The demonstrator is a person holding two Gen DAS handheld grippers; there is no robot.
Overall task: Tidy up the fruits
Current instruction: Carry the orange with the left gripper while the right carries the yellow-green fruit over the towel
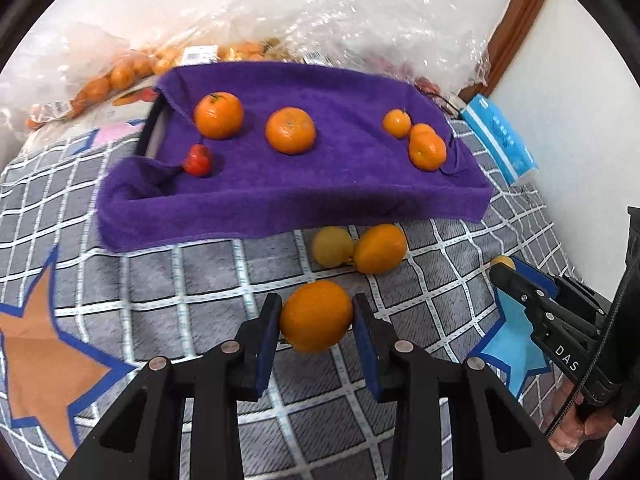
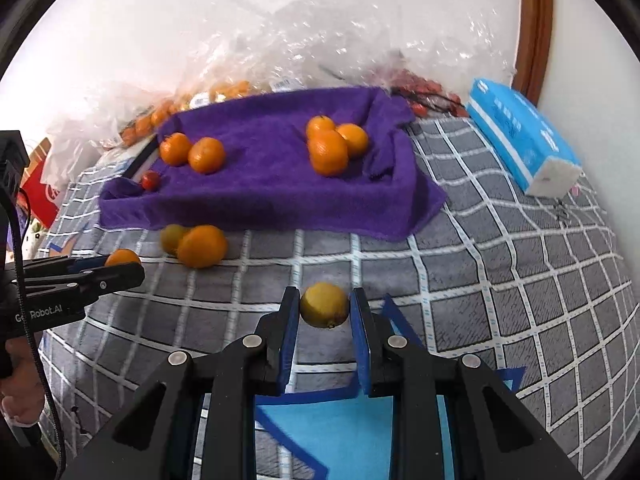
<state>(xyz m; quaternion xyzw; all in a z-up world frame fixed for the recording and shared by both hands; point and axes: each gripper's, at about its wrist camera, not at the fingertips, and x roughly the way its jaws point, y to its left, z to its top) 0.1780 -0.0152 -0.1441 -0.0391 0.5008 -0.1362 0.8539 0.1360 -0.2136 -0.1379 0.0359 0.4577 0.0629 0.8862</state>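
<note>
Bedding covers the whole working surface: a grey blanket (image 2: 500, 280) crossed by a white grid, with an orange star (image 1: 44, 356) edged in blue on one side and a light blue star (image 2: 344, 432) on the other. White wall rises behind it, and a brown wooden frame (image 2: 538, 28) stands at the far right corner. Crumpled clear plastic bags (image 2: 320, 36) are heaped against the wall, some of them holding small oranges with barcode labels. A blue tissue pack (image 2: 520, 136) lies on the blanket near the frame.

A tray draped in a purple towel (image 1: 304, 196) sits in the middle of the bed. On the towel rest two oranges at the left, a cluster of three at the right (image 1: 426, 150), and one small red fruit (image 1: 198, 160) at the near left edge. Just in front of the towel, two more fruits (image 1: 378, 248) lie touching on the blanket, one yellowish and one orange.

The left gripper (image 1: 316, 318) has its fingers pinching an orange (image 1: 316, 316) just above the blanket. The right gripper (image 2: 325, 308) has its fingers pinching a yellow citrus fruit (image 2: 325, 305), also over the blanket and short of the towel. A person's hand grips each handle.
</note>
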